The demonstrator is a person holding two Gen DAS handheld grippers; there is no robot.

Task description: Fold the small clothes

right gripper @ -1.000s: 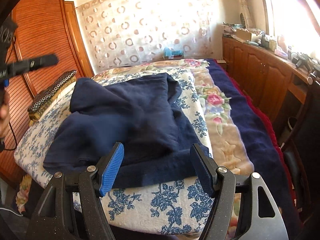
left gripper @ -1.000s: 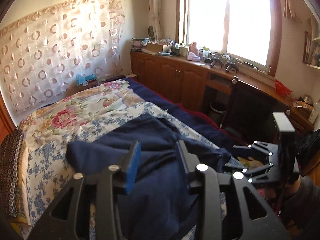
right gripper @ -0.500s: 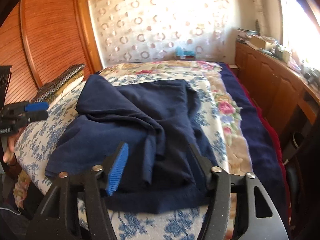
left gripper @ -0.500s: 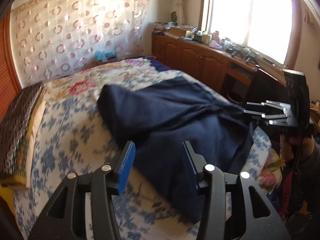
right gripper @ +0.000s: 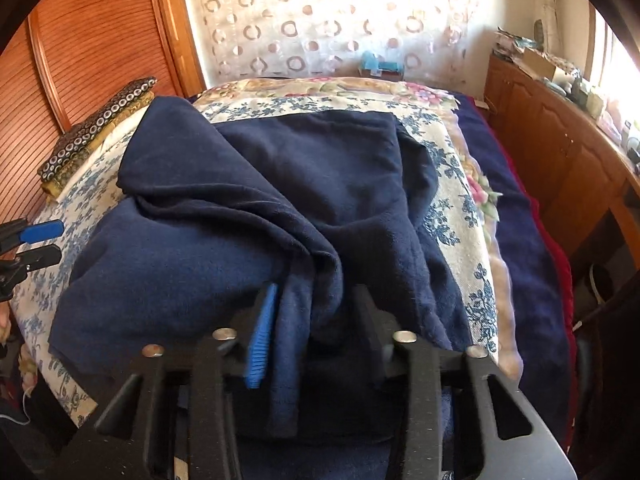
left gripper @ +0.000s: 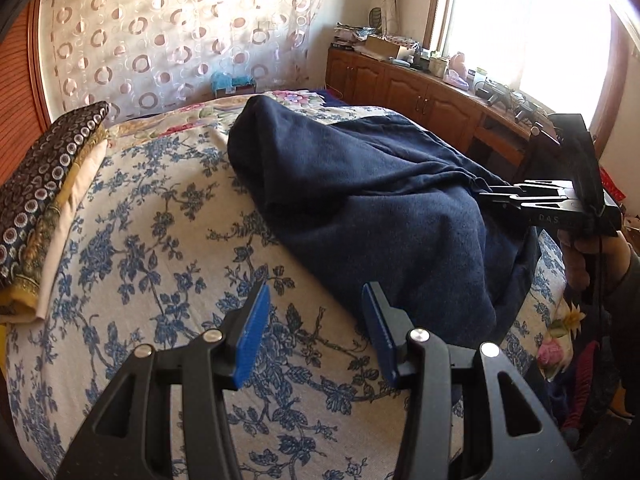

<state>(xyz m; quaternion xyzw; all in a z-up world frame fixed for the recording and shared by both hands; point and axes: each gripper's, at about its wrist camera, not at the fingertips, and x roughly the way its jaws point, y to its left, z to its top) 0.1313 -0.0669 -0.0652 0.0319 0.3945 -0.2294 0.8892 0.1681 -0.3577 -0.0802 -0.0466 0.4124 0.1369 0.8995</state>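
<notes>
A navy garment (right gripper: 248,216) lies crumpled on the bed (left gripper: 152,240), over the blue-flowered sheet. The right gripper (right gripper: 316,332) has a gathered fold of the garment's near edge between its fingers, which stand fairly narrow around the cloth. The left gripper (left gripper: 316,336) hovers over bare sheet just beside the garment, fingers wide and holding nothing. Folded patterned cloths (left gripper: 44,184) sit at the bed's left edge.
</notes>
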